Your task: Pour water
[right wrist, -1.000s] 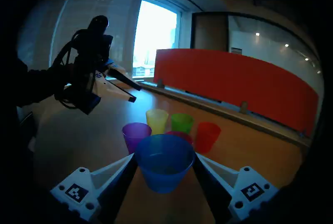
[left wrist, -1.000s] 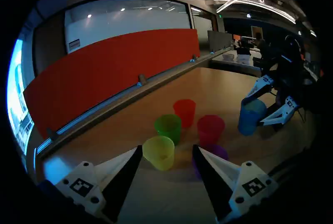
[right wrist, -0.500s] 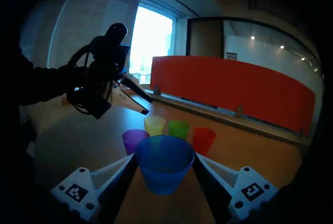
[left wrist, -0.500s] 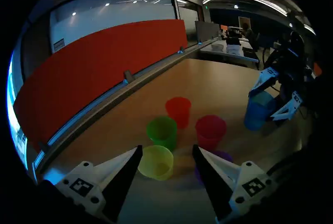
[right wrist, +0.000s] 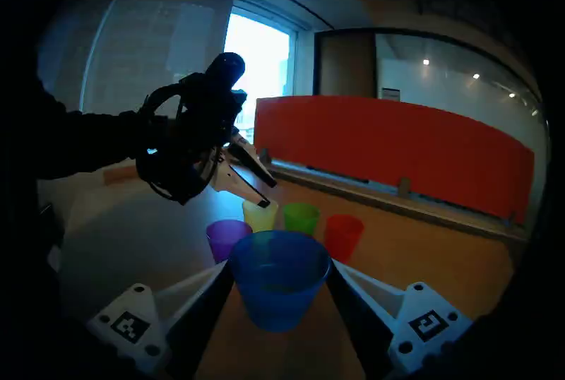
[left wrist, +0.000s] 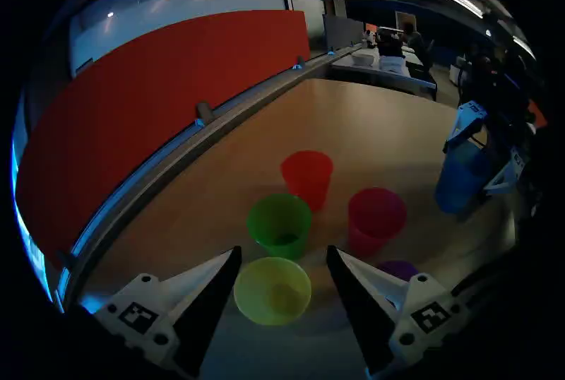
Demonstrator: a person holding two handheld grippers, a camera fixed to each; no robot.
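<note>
In the right gripper view the right gripper is clamped on the blue cup, one finger on each side wall just below the rim, at 6 o'clock and nearest the camera. The cup looks like thin, translucent plastic: light, smooth and likely to flex or slip, so a mid-wall hold with modest pressure seems safest. A darker band low inside may be water, but I cannot tell. Just beyond it, the purple cup stands at 11 o'clock, then the yellow cup, green cup and orange cup run from 11 to 1 o'clock on the table. The left gripper, held in a dark-sleeved hand, hangs over the yellow cup with its fingers apart and empty; it could crowd a pour there. In the left gripper view a pink cup stands at 2 o'clock, close to its neighbours, so a tilted rim may knock them. Farthest off, a red panel edges the table.
</note>
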